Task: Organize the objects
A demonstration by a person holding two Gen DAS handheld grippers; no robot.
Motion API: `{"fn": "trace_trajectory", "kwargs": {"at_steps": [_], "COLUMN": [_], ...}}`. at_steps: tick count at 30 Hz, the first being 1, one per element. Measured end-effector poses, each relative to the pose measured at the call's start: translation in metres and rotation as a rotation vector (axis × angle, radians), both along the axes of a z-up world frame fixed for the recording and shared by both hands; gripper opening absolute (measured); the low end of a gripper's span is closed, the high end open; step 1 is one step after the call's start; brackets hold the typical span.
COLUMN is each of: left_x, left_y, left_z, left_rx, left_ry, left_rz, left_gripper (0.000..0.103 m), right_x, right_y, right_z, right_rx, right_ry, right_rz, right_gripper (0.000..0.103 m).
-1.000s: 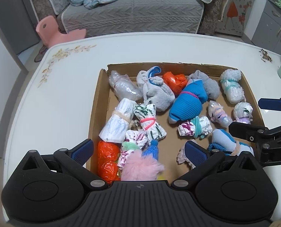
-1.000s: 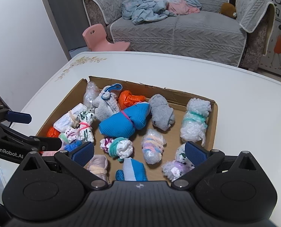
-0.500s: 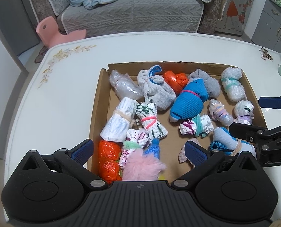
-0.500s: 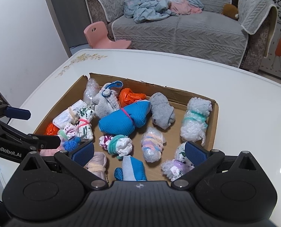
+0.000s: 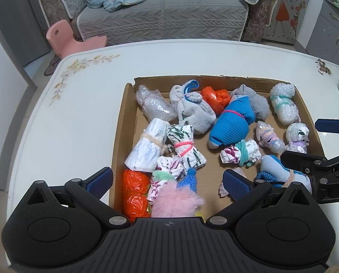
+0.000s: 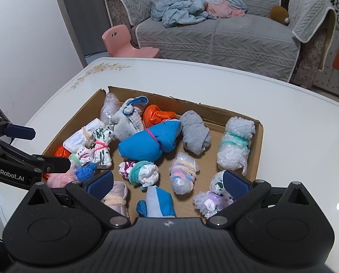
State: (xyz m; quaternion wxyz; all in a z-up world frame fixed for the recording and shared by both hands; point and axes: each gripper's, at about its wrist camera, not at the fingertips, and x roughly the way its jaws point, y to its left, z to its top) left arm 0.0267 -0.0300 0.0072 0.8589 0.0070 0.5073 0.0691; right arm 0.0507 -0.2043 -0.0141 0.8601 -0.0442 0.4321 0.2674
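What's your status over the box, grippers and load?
Left gripper open, empty, over the cardboard box's near-left corner. Right gripper open, empty, at its near edge. Bundles all inside, pink fluffy one nearest left. Nothing blocking.

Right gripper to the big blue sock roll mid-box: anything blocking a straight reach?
Partly. The right gripper is open at the near edge of the cardboard box. Between it and the big blue sock roll lies the white bundle with the teal band, just nearer the camera.

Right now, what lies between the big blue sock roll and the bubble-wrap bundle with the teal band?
A grey sock roll lies between the big blue sock roll and the teal-banded bubble-wrap bundle, touching the blue one; clearest in the right wrist view.
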Motion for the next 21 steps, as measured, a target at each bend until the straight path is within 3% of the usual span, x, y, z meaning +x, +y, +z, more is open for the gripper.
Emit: {"fn": "trace_trajectory", "kwargs": {"at_steps": [8, 18, 21], "left_x": [0.000, -0.005, 0.000], "left_y": [0.005, 0.009, 0.014], "left_z": [0.000, 0.009, 0.006], "left_rx": [-0.005, 0.013, -0.013], "left_ry": [-0.005, -0.073, -0.042], "left_rz": [0.011, -0.003, 0.010], "left_gripper": [0.103, 0.102, 0.102], "right_x": [0.000, 0.000, 0.001], "right_y": [0.000, -0.002, -0.001], "right_z": [0.000, -0.001, -0.001], "right_rx": [-0.006, -0.006, -0.005], "right_ry": [0.003, -0.001, -0.001], "right_rz": [0.008, 0.008, 0.010], "right_gripper": [0.102, 0.102, 0.102]}}
